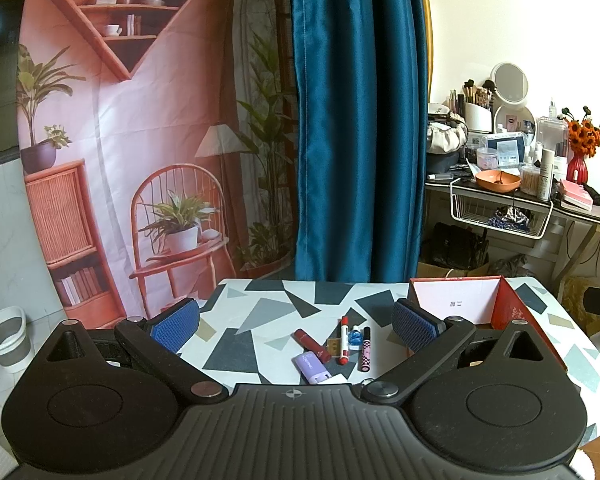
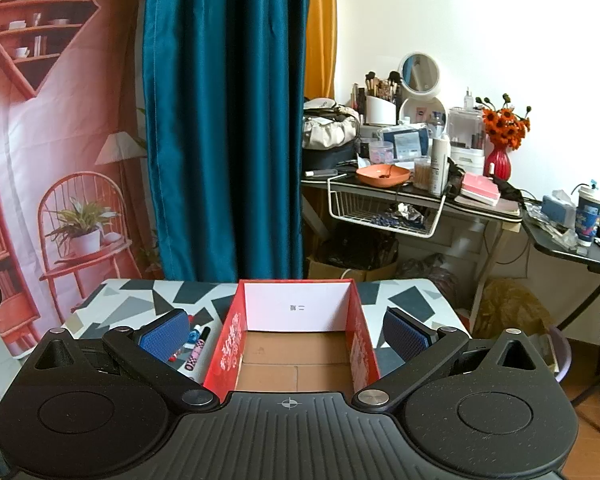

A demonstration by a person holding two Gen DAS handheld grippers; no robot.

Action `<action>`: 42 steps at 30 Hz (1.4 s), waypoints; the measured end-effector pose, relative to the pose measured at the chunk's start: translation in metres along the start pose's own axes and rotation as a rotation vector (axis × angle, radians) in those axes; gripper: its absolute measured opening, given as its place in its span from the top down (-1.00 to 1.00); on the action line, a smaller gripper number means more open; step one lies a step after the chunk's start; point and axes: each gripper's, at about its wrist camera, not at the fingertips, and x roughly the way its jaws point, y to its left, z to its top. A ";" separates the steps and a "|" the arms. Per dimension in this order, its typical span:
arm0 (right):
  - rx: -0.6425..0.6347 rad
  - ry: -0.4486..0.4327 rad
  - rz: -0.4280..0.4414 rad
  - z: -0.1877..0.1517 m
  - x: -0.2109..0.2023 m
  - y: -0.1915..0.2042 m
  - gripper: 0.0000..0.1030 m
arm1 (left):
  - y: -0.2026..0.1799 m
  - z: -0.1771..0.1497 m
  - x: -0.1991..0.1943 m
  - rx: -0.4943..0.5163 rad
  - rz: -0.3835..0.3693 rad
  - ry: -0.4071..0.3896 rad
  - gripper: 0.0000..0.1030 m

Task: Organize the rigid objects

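Note:
Small items lie in a cluster on the patterned table [image 1: 260,312]: a dark red tube [image 1: 312,345], a lilac case [image 1: 311,367], a red-and-white marker [image 1: 344,340], a small blue bottle [image 1: 355,337] and a pink checkered tube [image 1: 365,349]. My left gripper [image 1: 296,324] is open and empty, above and in front of the cluster. A red open box [image 2: 230,344] with a white inner wall and brown floor stands right of the cluster. My right gripper [image 2: 284,334] is open and empty, with its jaws on either side of the box. The pink tube [image 2: 198,350] shows beside the box.
A teal curtain [image 1: 356,120] and a printed pink backdrop [image 1: 132,140] hang behind the table. A cluttered dressing table [image 2: 412,192] with a wire basket stands at the back right. A white bin [image 1: 6,338] is on the floor at left.

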 end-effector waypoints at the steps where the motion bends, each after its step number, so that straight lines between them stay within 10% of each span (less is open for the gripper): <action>1: 0.001 0.000 -0.001 0.000 0.000 0.000 -0.99 | 0.000 0.000 0.000 0.001 0.000 0.002 -1.00; 23: -0.039 -0.051 -0.033 -0.015 0.060 -0.024 -0.99 | 0.018 -0.021 0.069 -0.080 0.003 -0.088 -1.00; 42: 0.006 0.094 0.009 -0.068 0.171 -0.044 -0.99 | 0.026 -0.087 0.170 -0.121 -0.055 0.187 -1.00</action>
